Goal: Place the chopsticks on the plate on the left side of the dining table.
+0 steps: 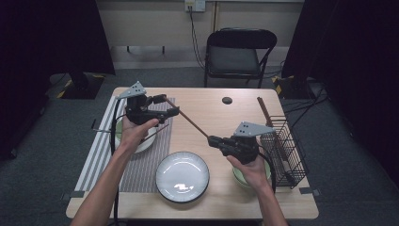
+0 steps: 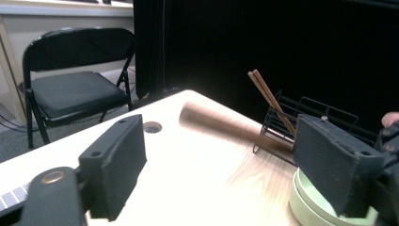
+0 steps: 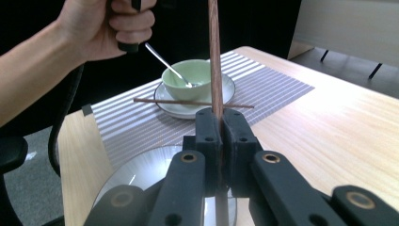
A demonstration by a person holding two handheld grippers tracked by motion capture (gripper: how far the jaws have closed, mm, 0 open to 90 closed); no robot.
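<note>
**Around the dark-rimmed plate**

My landmark is the dark-rimmed plate [image 1: 182, 176] at the near edge of the table [image 1: 211, 106]. Left of it I see a striped placemat [image 1: 141, 165]; on the mat, up-left of the plate, a green bowl [image 3: 192, 75] with a spoon [image 3: 167, 63] sits on a white saucer [image 3: 226, 89]. Right of the plate stands a black wire rack [image 1: 287, 150]. Beyond the table is a black folding chair [image 1: 237, 52].

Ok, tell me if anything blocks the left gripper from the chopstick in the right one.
Nothing visible does. The far end of the chopstick lies between the open jaws of the left gripper; the right gripper is shut on the other end.
</note>
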